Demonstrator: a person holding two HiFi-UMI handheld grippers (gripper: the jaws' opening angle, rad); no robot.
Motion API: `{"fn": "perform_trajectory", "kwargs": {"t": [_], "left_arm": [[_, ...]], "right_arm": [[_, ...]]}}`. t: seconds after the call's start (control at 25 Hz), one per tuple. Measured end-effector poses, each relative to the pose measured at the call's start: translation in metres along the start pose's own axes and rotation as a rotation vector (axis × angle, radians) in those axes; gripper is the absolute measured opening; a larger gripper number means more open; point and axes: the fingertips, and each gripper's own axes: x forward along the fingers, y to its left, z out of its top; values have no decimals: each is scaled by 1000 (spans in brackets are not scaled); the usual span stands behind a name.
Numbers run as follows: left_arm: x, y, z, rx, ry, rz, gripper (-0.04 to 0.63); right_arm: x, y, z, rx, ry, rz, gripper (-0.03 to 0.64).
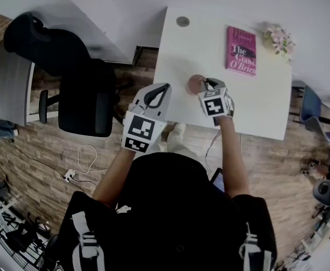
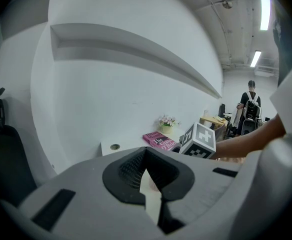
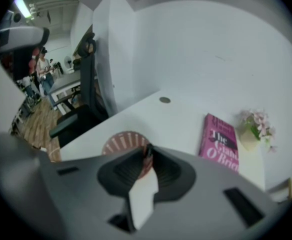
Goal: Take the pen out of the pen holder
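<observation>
A round pink striped pen holder (image 1: pixel 194 84) stands near the front of the white table (image 1: pixel 255 106). In the right gripper view the holder (image 3: pixel 117 143) sits just past the jaws. My right gripper (image 1: pixel 208 83) points steeply down over the holder's right side. Its jaws (image 3: pixel 148 148) are closed on the top of a dark pen (image 3: pixel 149 152) that stands in the holder; the rest of the pen is hidden. My left gripper (image 1: pixel 166 87) hovers at the table's left front edge, shut with nothing in it (image 2: pixel 146 151).
A pink book (image 1: pixel 242 50) lies at the back right, with a small pot of flowers (image 1: pixel 278 38) beside it. A cable grommet (image 1: pixel 182 21) sits at the far edge. A black office chair (image 1: pixel 80 89) stands left of the table. A person stands far off (image 2: pixel 250 109).
</observation>
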Motion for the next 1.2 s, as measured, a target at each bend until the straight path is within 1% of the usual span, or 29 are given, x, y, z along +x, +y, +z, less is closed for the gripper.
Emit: {"fn": "perform_trajectory", "kwargs": {"t": [0.44, 0.6, 0.76, 0.96, 1.2], "left_arm": [[1, -3, 3, 5, -11, -4, 15], [-3, -2, 7, 10, -24, -4, 15], [-7, -2, 14, 22, -43, -5, 15], [-12, -1, 22, 38, -69, -9, 15], [-20, -2, 36, 67, -106, -14, 15]], "right_arm": [[-5, 1, 0, 1, 13, 14, 72], [-14, 3, 7, -2, -6, 14, 67], [-27, 2, 15, 17, -27, 8, 67], [-47, -1, 28, 57, -75, -5, 66], [-77, -1, 44, 62, -132, -29, 66]]}}
